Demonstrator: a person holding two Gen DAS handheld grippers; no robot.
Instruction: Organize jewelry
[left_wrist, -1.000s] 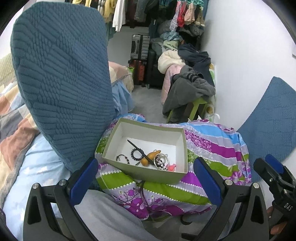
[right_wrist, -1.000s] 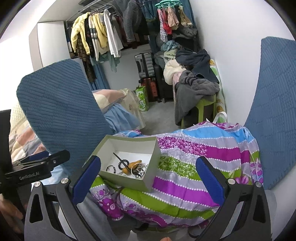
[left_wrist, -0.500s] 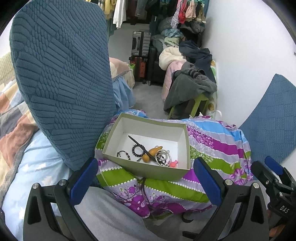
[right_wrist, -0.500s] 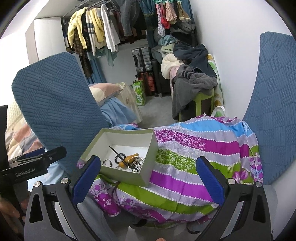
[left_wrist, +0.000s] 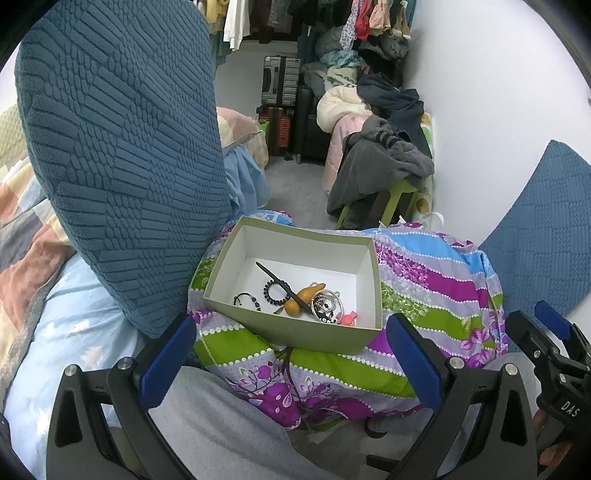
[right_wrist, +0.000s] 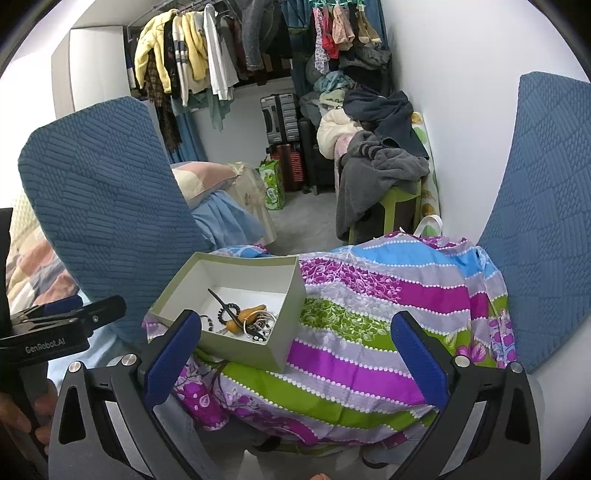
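Observation:
An open olive-green box (left_wrist: 295, 334) with a white inside sits on a striped floral cloth (left_wrist: 436, 280). In it lie a black hair stick (left_wrist: 275, 278), a dark bead bracelet (left_wrist: 272, 293), a small black cord bracelet (left_wrist: 246, 300), an orange gourd-shaped piece (left_wrist: 303, 297), silver rings (left_wrist: 327, 304) and a pink bit (left_wrist: 349, 318). The box also shows in the right wrist view (right_wrist: 236, 349). My left gripper (left_wrist: 291, 363) is open and empty, just short of the box's near wall. My right gripper (right_wrist: 295, 363) is open and empty, over the cloth beside the box.
A large blue textured cushion (left_wrist: 122, 147) stands left of the box, another (right_wrist: 546, 221) leans on the white wall at right. A green stool piled with clothes (right_wrist: 388, 173), suitcases (right_wrist: 280, 118) and a hanging clothes rail (right_wrist: 207, 62) lie beyond. Grey-trousered legs (left_wrist: 221, 435) are below.
Both grippers have moved forward and slightly down toward the box, which now looks larger and nearer. Both stay open and empty. The jewelry has not moved.

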